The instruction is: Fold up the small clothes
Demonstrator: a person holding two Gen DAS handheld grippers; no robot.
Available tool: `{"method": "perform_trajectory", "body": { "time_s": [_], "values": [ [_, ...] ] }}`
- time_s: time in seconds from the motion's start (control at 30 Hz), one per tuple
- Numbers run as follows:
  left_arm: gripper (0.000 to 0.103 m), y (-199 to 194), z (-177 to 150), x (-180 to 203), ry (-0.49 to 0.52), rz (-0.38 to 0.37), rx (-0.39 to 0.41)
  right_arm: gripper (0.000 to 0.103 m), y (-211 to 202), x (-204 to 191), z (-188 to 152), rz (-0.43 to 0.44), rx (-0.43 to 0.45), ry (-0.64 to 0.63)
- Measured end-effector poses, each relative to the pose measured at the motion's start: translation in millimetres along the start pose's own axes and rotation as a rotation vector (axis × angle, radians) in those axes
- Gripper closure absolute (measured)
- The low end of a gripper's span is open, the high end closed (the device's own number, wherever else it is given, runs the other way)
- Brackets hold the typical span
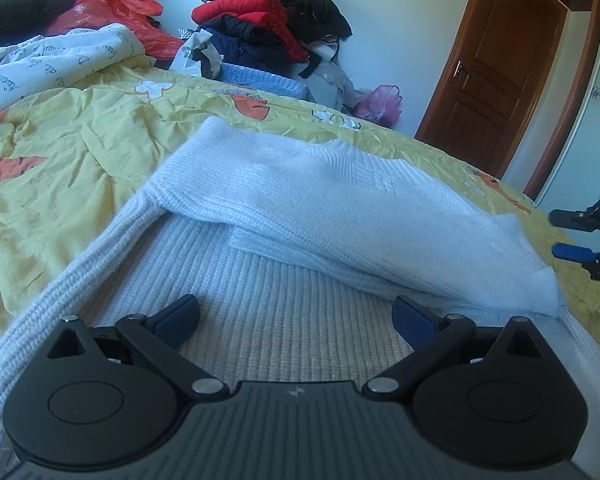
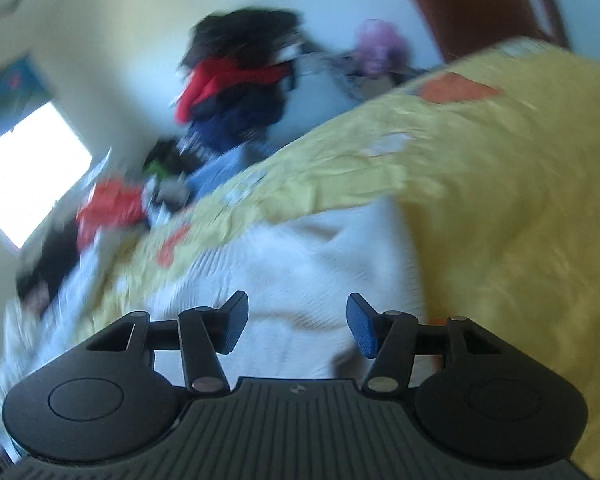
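Note:
A white ribbed knit sweater (image 1: 300,200) lies on the yellow quilt (image 1: 72,136), its far part folded over the near part and one sleeve running down the left. My left gripper (image 1: 296,316) hovers open just above the near ribbed panel, nothing between its blue pads. My right gripper (image 1: 564,234) shows at the right edge beside the sweater's folded corner, jaws apart. In the blurred right wrist view my right gripper (image 2: 296,320) stands open over the white sweater (image 2: 300,264), holding nothing.
A heap of red, black and navy clothes (image 1: 268,20) stands against the far wall. An orange plastic bag (image 1: 116,12) and a printed white sheet (image 1: 52,60) lie at the back left. A brown wooden door (image 1: 496,64) stands right; a pink bag (image 1: 380,104) sits on the floor.

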State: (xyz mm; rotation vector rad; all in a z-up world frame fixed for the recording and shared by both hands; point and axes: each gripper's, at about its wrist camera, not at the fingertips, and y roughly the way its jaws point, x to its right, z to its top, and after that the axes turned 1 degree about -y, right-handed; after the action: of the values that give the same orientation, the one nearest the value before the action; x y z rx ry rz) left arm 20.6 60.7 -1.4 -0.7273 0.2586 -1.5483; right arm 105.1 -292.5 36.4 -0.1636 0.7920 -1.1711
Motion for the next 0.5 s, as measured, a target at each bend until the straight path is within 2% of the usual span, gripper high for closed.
{"method": "perform_trajectory", "body": {
  "time_s": [0.13,0.2,0.23,0.3,0.43,0.5],
  "values": [
    [0.000,0,0,0,0.000,0.000,0.000,0.045,20,-33,-16,-0.032,-0.078,-0.219],
    [0.000,0,0,0,-0.001,0.000,0.000,0.045,36,-33,-28,-0.077,-0.149,-0.285],
    [0.000,0,0,0,-0.001,-0.001,0.000,0.045,36,-29,-35,-0.061,-0.099,-0.319],
    [0.000,0,0,0,-0.001,-0.001,0.000,0.046,33,-26,-37,-0.052,-0.083,-0.313],
    [0.000,0,0,0,-0.001,-0.001,0.001,0.044,16,-43,-35,-0.130,-0.066,-0.331],
    [0.000,0,0,0,-0.001,0.000,0.001,0.044,7,-51,-42,-0.113,-0.026,-0.361]
  ]
}}
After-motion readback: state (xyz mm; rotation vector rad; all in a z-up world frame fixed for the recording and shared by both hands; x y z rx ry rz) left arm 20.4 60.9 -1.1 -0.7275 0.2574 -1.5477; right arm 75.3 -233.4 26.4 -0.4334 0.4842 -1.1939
